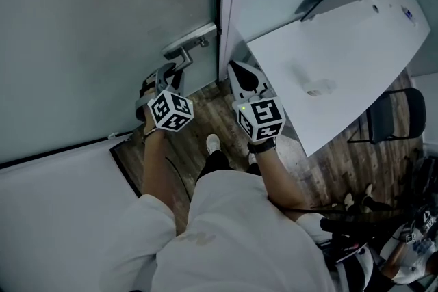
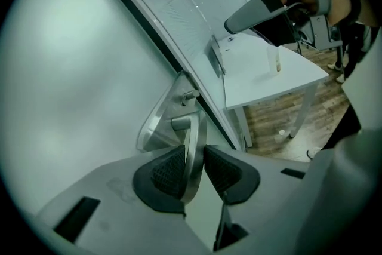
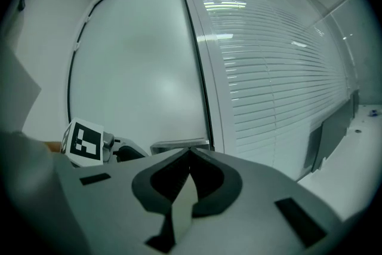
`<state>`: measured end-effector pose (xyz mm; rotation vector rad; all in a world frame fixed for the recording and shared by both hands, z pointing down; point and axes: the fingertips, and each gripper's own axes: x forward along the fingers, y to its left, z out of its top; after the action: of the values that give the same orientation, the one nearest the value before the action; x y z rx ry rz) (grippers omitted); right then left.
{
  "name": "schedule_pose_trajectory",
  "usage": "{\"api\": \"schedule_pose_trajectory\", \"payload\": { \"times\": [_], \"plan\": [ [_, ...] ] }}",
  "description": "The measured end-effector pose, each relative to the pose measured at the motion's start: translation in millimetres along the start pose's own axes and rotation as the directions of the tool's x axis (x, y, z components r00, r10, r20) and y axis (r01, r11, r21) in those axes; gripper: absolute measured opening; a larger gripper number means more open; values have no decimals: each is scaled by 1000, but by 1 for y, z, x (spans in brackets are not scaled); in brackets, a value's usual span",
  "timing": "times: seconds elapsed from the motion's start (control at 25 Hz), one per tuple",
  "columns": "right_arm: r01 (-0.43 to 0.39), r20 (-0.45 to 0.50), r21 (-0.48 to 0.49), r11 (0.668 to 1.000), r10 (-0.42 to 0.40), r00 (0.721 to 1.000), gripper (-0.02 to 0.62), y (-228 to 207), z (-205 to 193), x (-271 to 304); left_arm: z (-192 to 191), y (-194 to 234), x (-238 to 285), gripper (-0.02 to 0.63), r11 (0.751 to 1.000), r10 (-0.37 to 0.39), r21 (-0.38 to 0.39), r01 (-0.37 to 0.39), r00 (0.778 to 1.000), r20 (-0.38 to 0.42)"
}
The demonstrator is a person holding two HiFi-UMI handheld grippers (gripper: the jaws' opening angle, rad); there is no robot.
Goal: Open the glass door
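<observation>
The left gripper [image 1: 171,72] [image 2: 194,167] is at the silver metal lever handle [image 1: 179,59] [image 2: 192,140] of the frosted glass door [image 1: 102,24] [image 2: 71,68] [image 3: 143,68]. In the left gripper view the lever passes down between its two black fingers [image 2: 167,173]. The fingers are only a little apart and they close on the flat metal bar from both sides, so this gripper is grasping the handle. The handle sits on a silver plate at the right edge of the door, just beside the dark door frame, and the door stands closed. The right gripper [image 1: 243,75] [image 3: 190,155] is near the same frame, a little to the right of the left one and apart from the handle. Its black fingers [image 3: 158,179] are clenched together at the tips with nothing between them. At its right side stands the white desk [image 1: 342,65] [image 2: 262,74], and the wood-patterned floor [image 1: 212,113] is under both grippers.
</observation>
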<state>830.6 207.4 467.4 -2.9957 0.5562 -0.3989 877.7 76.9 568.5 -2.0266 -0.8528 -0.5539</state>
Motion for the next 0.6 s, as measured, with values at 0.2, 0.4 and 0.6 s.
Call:
{"api": "schedule_pose_trajectory", "payload": {
  "times": [0.2,0.4,0.6],
  "plan": [
    [-14,-5,18,1000,14,1000,-6,3,-6,7,0,-1,2,96,1000,-23,8,23,1000,-1],
    [-15,-3,24,1000,15,1000,-6,5,-2,10,-4,1,7,97,997,-41,-70,43,999,36],
    [2,19,1,1000,-2,1000,-6,-6,10,-6,-5,0,4,97,996,8,-91,-1,997,71]
  ]
}}
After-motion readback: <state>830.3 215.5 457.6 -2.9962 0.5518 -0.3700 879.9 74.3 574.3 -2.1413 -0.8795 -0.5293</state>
